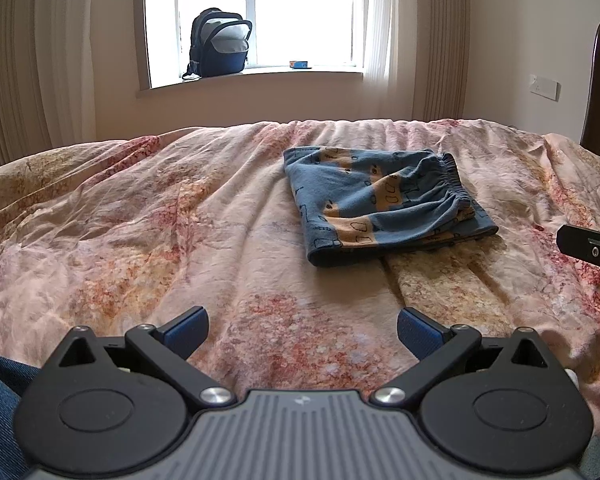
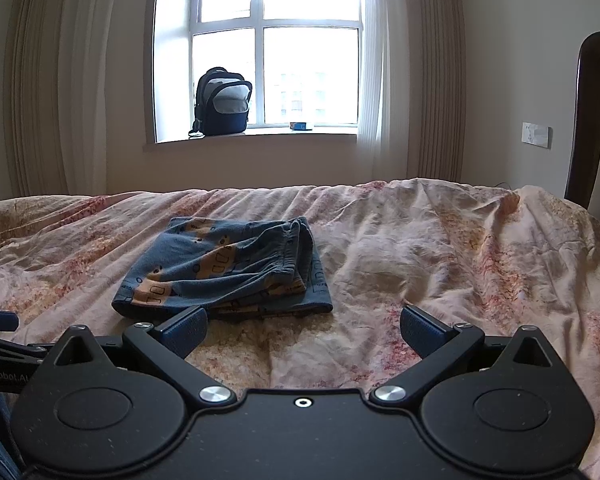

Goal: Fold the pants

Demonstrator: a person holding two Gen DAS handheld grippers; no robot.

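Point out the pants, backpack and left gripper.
pants (image 1: 380, 204): left wrist view, top folded layer.
backpack (image 2: 222, 102): right wrist view, front pocket.
left gripper (image 1: 302, 334): left wrist view, midway between the open fingertips.

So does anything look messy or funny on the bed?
Nothing much. The pants lie folded in a neat bundle on the bedspread, though the layers under the waistband edge stick out a little unevenly. The bedspread is wrinkled. Both the left gripper and right gripper are open and empty.
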